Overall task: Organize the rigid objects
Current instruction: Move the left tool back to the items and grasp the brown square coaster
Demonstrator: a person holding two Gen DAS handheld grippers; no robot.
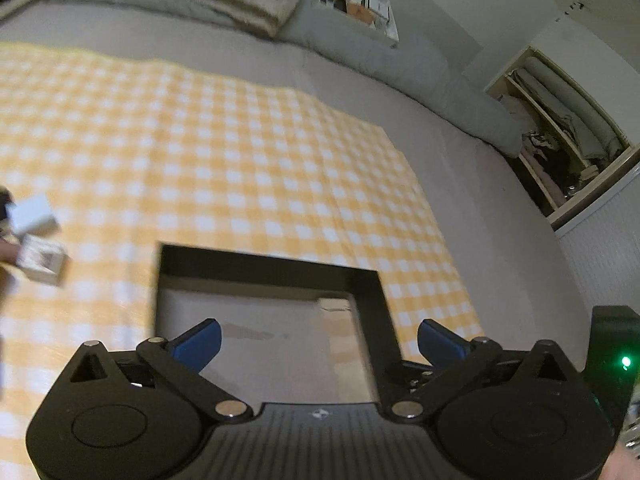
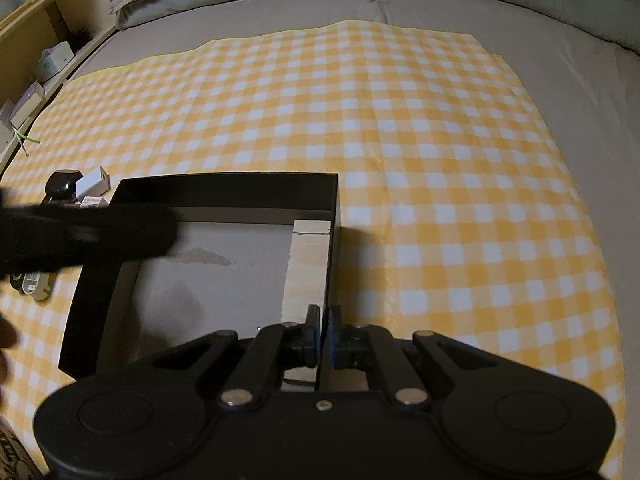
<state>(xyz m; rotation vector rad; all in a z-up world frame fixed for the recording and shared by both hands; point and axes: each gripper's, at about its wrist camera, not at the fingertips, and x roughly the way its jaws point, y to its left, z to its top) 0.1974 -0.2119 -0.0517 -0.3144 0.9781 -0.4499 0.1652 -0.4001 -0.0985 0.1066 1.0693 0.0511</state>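
Fingers of the left gripper [image 1: 318, 340] are spread wide and empty above the black box [image 1: 366, 292], while the right gripper [image 2: 323, 334] fingers are pressed together on the box's right wall, seemingly pinching it. Loose items, among them two small white boxes [image 1: 38, 236], lie on the checked cloth [image 1: 240, 152] to the left of the box, nearer the left hand.

We see a black open box [image 2: 224, 192] on the bed, a pale flat box [image 2: 308, 264] inside along its right wall.
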